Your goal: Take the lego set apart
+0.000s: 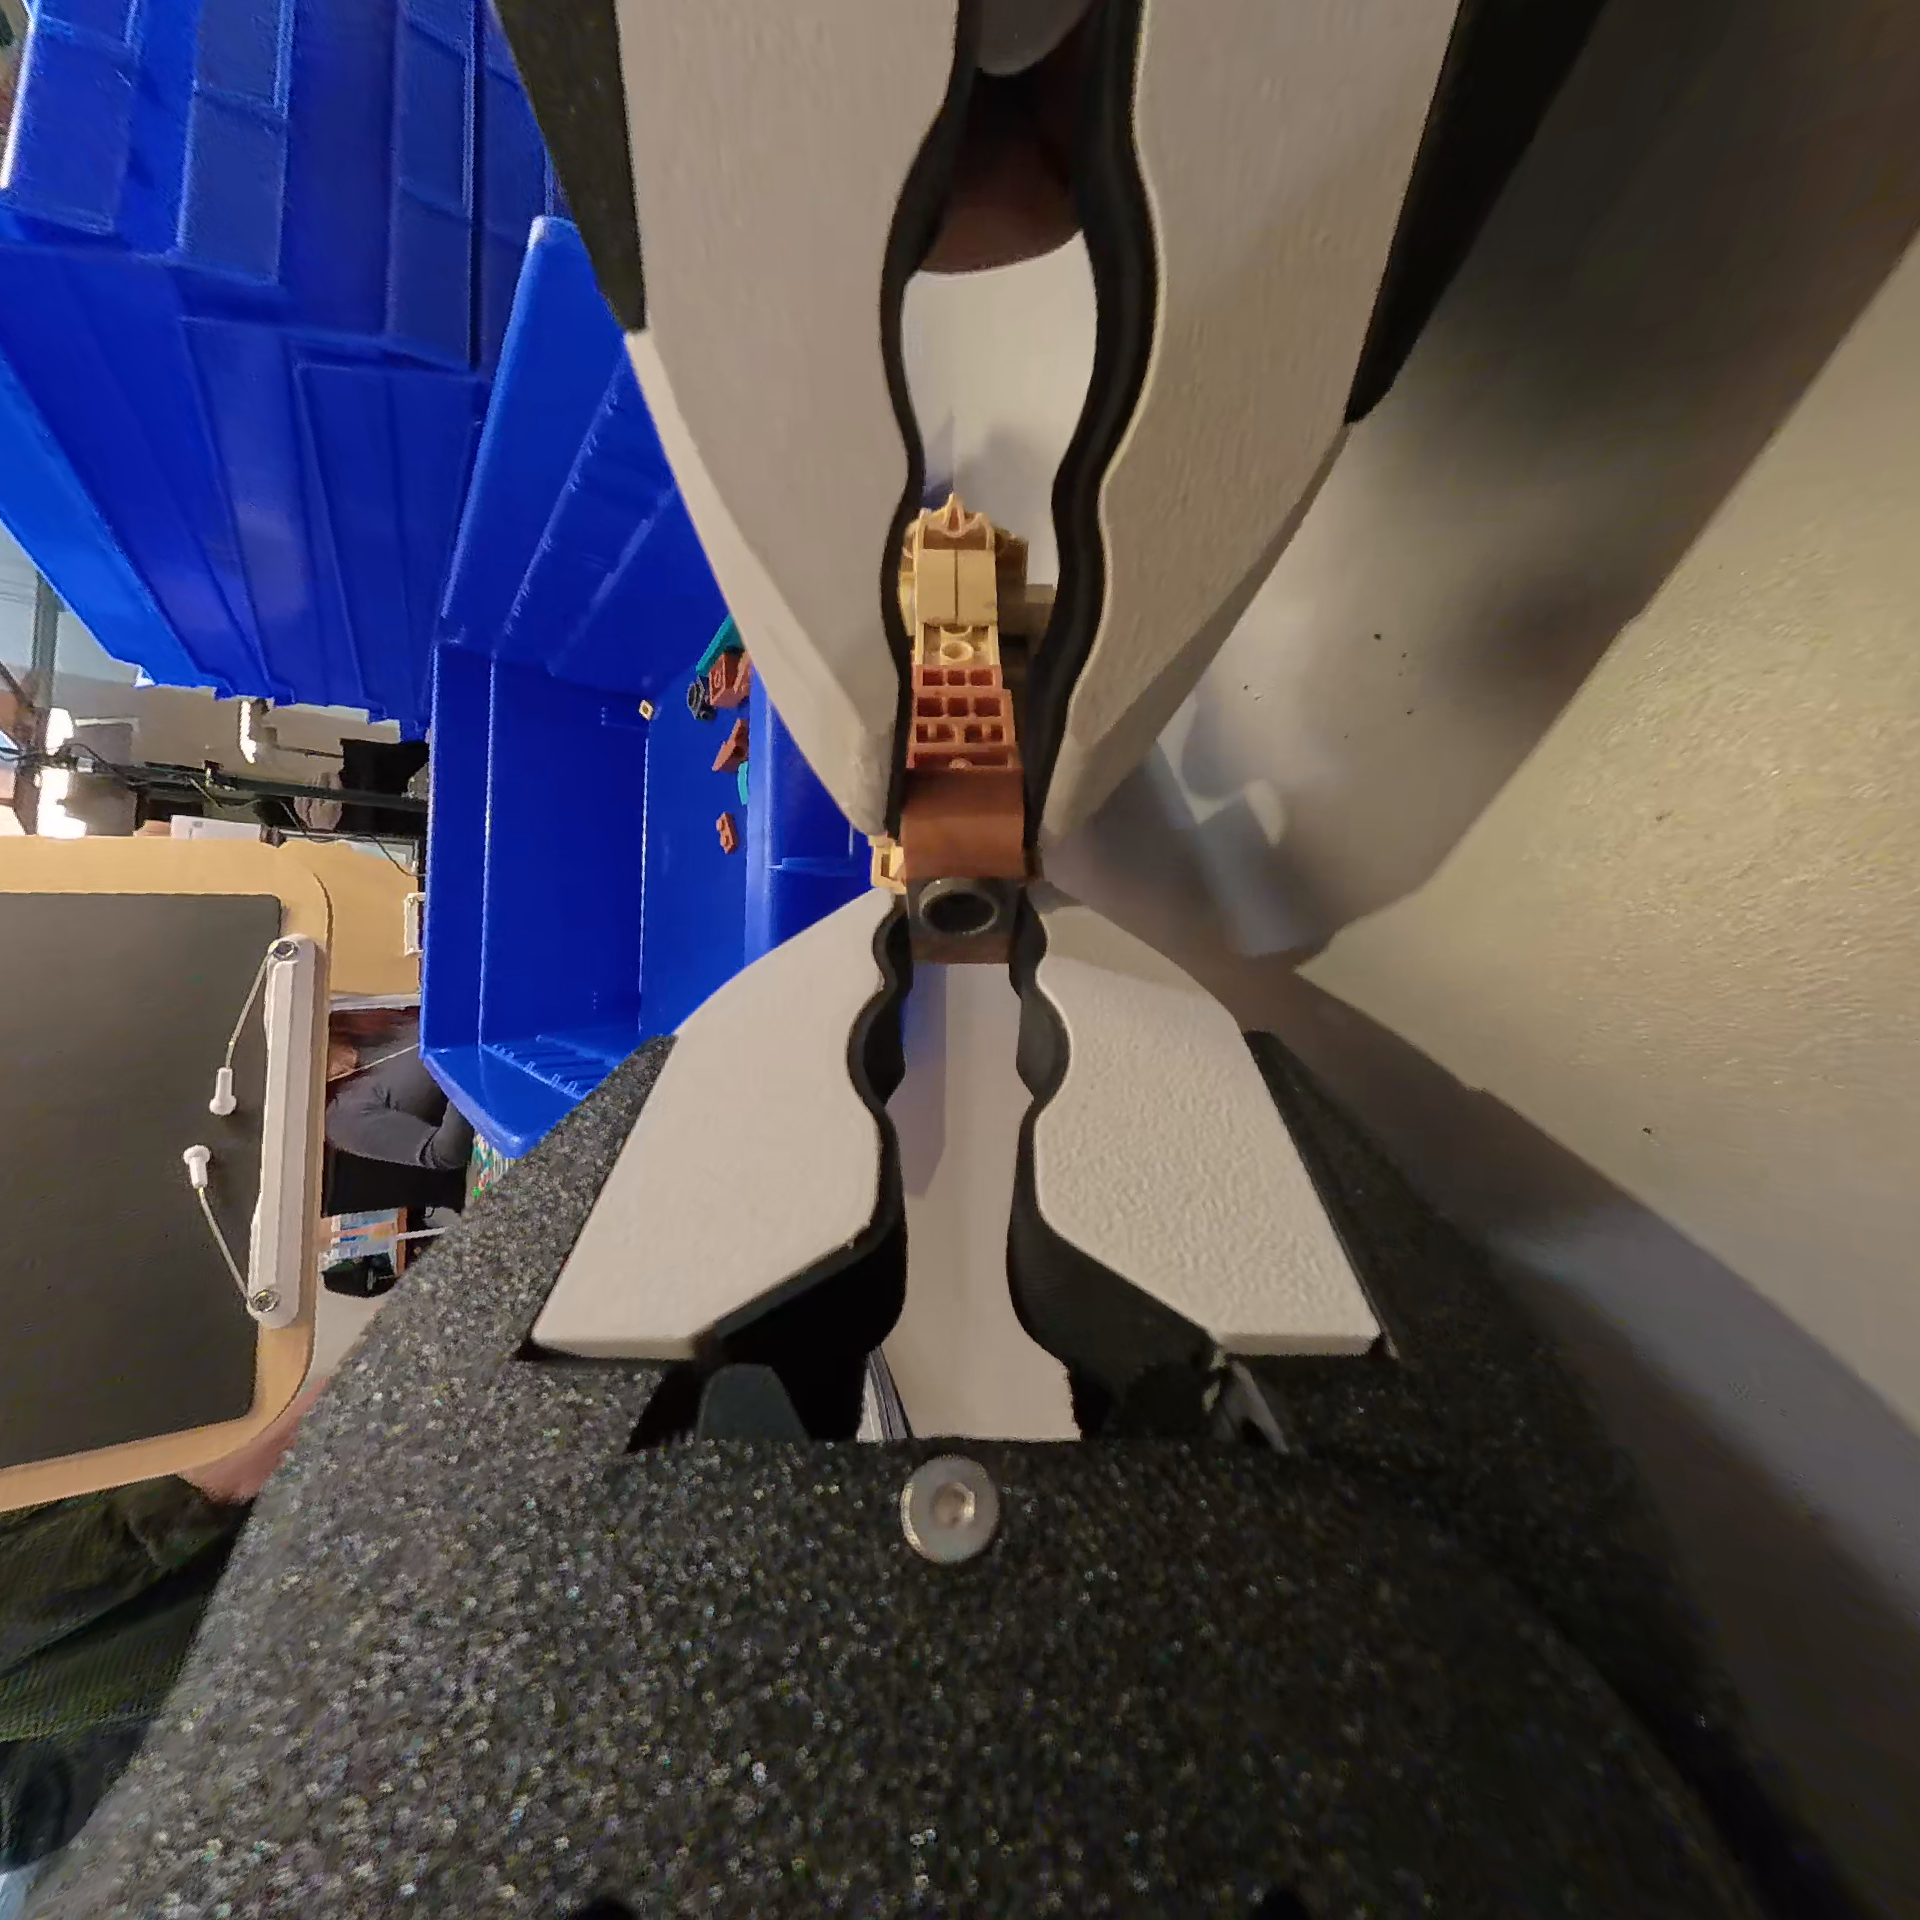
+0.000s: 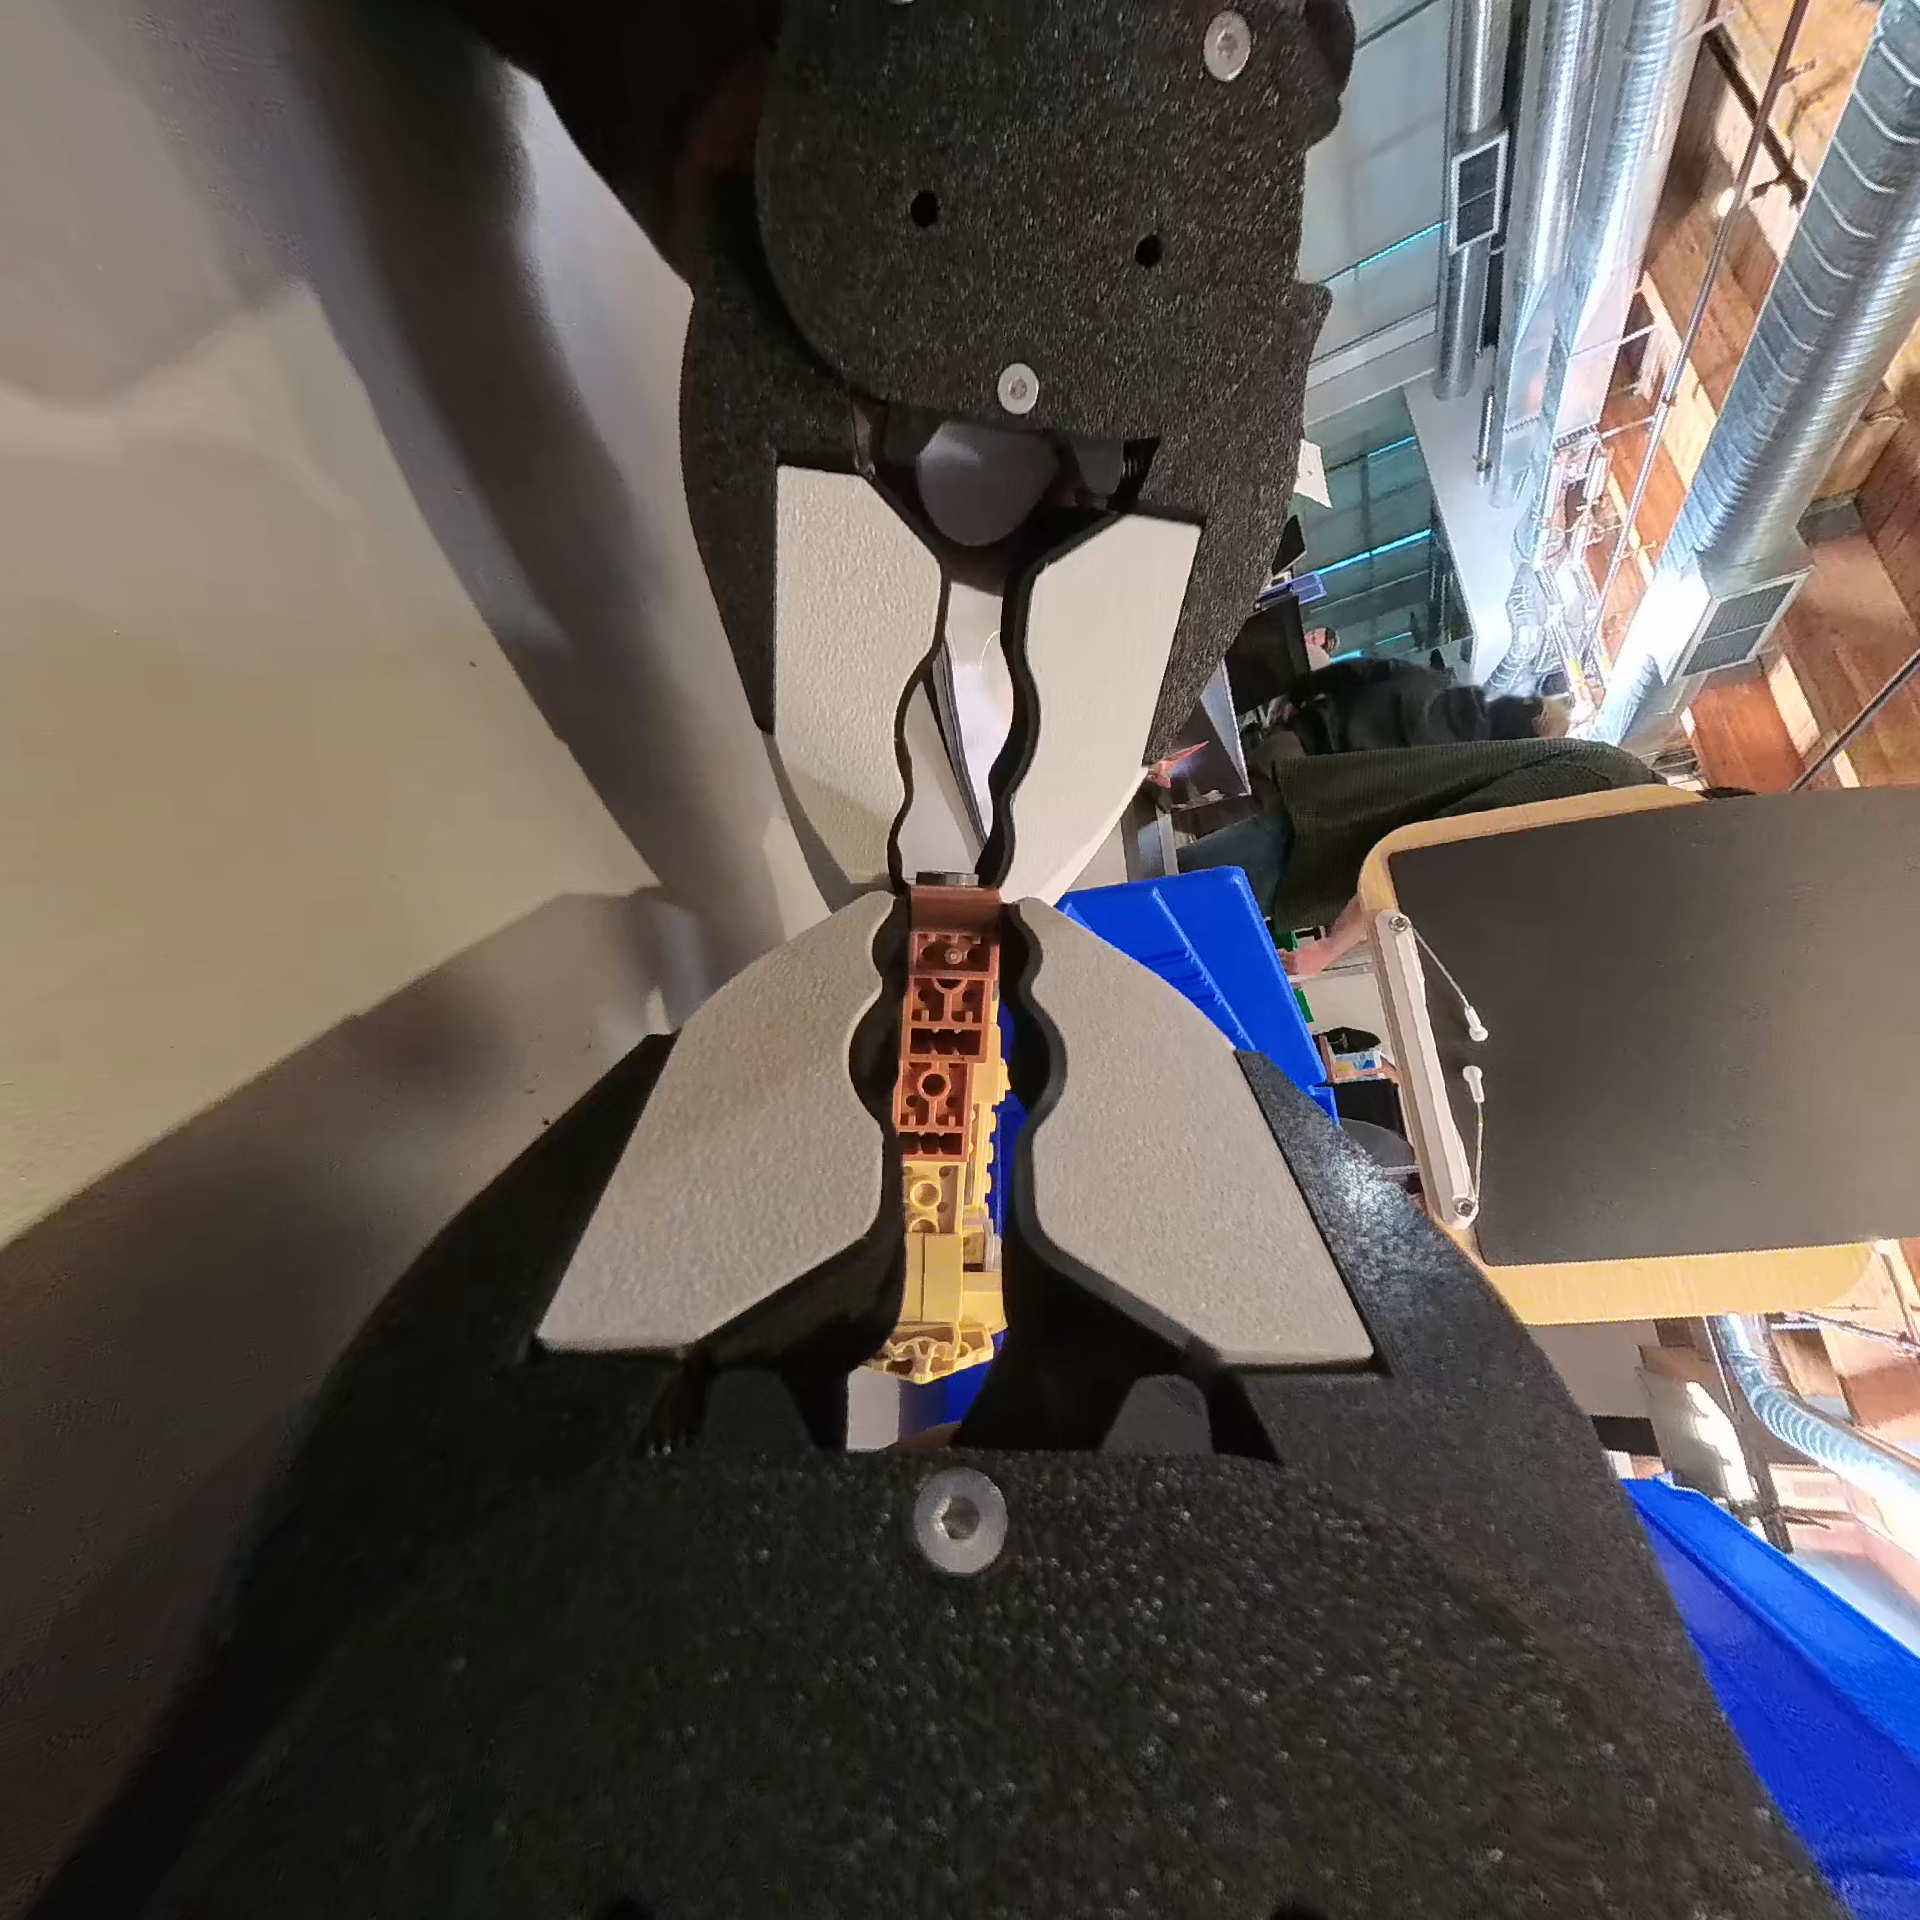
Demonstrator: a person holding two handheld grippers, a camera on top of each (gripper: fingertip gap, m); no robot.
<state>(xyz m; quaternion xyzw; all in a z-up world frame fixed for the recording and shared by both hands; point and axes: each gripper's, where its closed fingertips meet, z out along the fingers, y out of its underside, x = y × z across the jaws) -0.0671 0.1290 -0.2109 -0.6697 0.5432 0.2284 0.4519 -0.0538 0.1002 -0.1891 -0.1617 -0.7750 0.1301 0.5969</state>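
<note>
The two grippers meet tip to tip on one small brick assembly point(image 1: 961, 717) of brown and tan bricks. In the left wrist view my left gripper point(image 1: 961, 935) is shut on its near brown end, where a dark grey round piece point(image 1: 956, 912) faces the camera. My right gripper point(image 1: 961, 821) comes in from above, its pads closed along the assembly's sides. In the right wrist view the assembly point(image 2: 940, 1039) lies lengthwise between the fingers of my right gripper point(image 2: 951, 925), brown bricks toward the tips and tan bricks toward the base. My left gripper point(image 2: 945, 868) pinches the far brown end.
An open blue bin point(image 1: 561, 883) holds a few loose brown and teal bricks point(image 1: 732, 727), with another blue bin point(image 1: 208, 364) above it. A black board with a wooden rim point(image 1: 125, 1174) is on the left; it also shows in the right wrist view point(image 2: 1662, 1018). People sit behind point(image 2: 1455, 769). My two grippers' fingertips are within a few centimetres of each other.
</note>
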